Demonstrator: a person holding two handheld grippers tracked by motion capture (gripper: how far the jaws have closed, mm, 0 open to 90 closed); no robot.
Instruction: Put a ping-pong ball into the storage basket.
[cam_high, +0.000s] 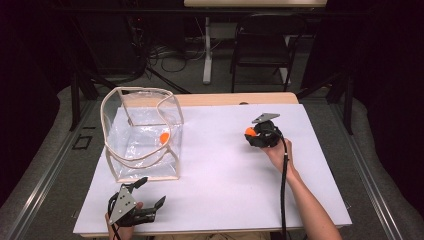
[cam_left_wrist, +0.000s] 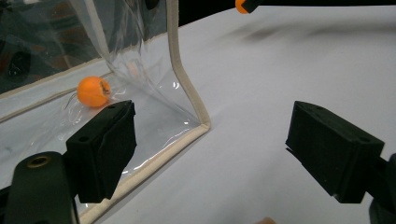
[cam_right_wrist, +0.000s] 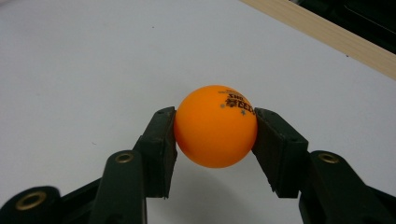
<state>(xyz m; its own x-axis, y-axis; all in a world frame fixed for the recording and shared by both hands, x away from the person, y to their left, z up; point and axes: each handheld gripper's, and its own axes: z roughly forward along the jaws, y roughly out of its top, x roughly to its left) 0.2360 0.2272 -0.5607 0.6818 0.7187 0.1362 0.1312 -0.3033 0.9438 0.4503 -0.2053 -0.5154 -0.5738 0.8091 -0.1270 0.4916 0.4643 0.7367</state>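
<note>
Two claws work the white tabletop (cam_high: 220, 170): the right claw (cam_right_wrist: 215, 135) clamps an orange ping-pong ball (cam_right_wrist: 215, 126), the left claw (cam_left_wrist: 210, 149) gapes empty beside a clear plastic bag (cam_high: 142, 132) containing another orange ball (cam_left_wrist: 92, 91).

A white sheet (cam_high: 220, 165) is spread over most of a wooden table (cam_high: 235, 98), whose pale edge is left bare along the far side. Beyond it, a dark folding chair (cam_high: 264, 42) is seen standing on grey carpet beside a white table leg (cam_high: 207, 50) (the light tabletop above it is cut off at the frame's upper edge), and a tangle of cables (cam_high: 170, 52) is strewn on the floor to the left of that leg. The table is flanked by metal floor rails (cam_high: 50, 165) on either side, and the surroundings are lost in darkness.
</note>
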